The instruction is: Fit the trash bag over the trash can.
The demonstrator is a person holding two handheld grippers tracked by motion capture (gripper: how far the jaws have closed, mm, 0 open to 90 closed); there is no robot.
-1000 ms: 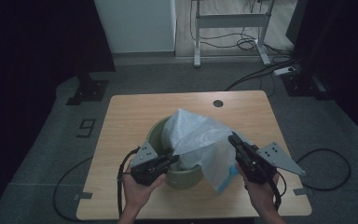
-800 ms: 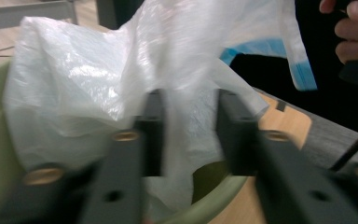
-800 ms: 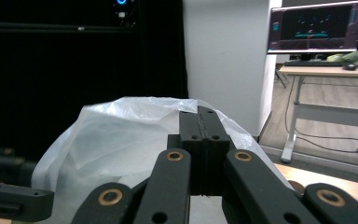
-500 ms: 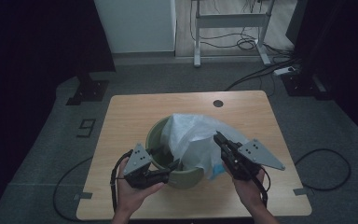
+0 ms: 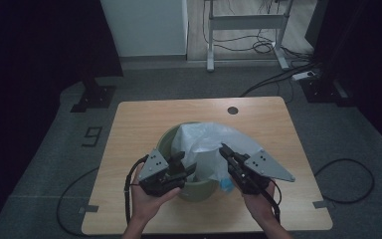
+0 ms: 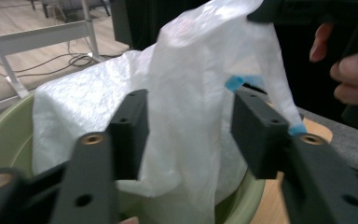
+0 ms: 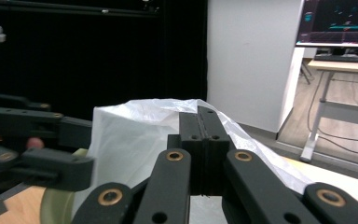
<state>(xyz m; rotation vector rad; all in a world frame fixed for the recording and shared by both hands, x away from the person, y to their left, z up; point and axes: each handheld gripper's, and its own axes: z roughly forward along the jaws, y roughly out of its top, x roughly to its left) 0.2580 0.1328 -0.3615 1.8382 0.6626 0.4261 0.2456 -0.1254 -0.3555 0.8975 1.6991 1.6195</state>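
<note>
Left tongs (image 5: pixel 185 168) stood half open at the near left rim of the bin (image 5: pixel 165 141), their jaws having just been closing, with the bag (image 5: pixel 206 149) between them. From the left gripper view the 2 pads (image 6: pixel 131 133) sat apart either side of the white film (image 6: pixel 186 107), and I cannot tell whether either pad touched it. Right tongs (image 5: pixel 227 153) were clamped tight, jaws pressed flat together in the right gripper view (image 7: pixel 199 140); in the high view their tips reached into the bag's right side, but whether film was pinched between them I cannot tell. The bag rose out of the green bin and draped over its far right rim, a blue edge (image 5: pixel 225 184) showing low on the near side. The bin sat on the tabletop (image 5: pixel 144 119), nearer the person's edge than the far one. Each hand (image 5: pixel 146 199) held its tool from below.
</note>
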